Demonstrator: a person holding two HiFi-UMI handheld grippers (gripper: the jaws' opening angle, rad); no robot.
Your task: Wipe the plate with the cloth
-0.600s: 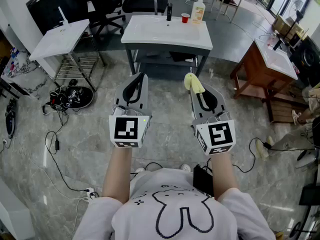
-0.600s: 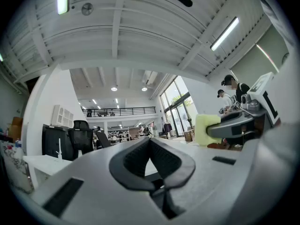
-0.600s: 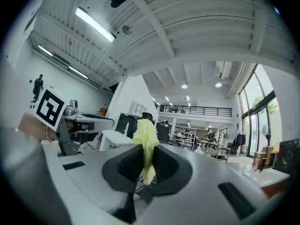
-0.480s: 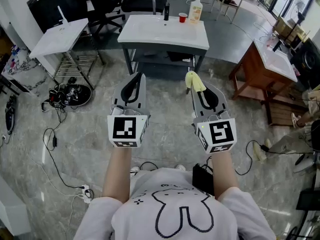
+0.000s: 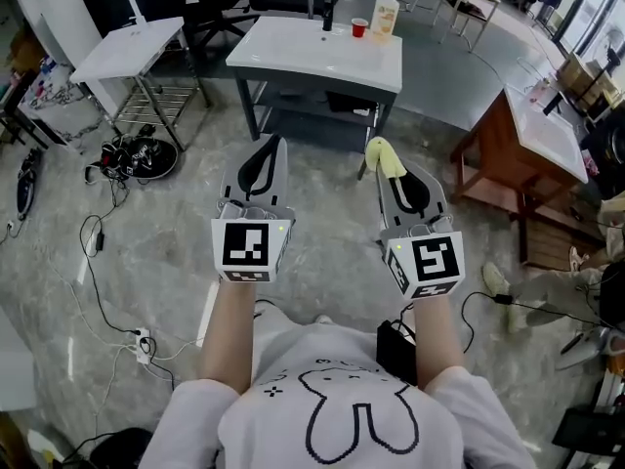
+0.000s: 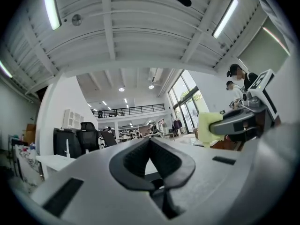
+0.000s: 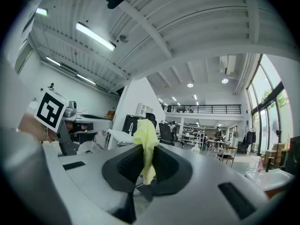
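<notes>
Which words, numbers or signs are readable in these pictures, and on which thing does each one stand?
No readable words or numbers anywhere.
Marker on the left claw, marker on the right claw: square patterns, no letters.
Pump bottle label: too small to read.
Shirt: drawing only, no text.

The hall is bright and evenly lit. Long white tube lamps (image 6: 50, 6) on the ceiling and tall glass windows (image 6: 187, 104) give the light. The polished grey stone floor (image 5: 332, 252) shows pale glare and only soft shadows. Both gripper views bend strongly towards black corners, and their far background is perhaps slightly blurred.
</notes>
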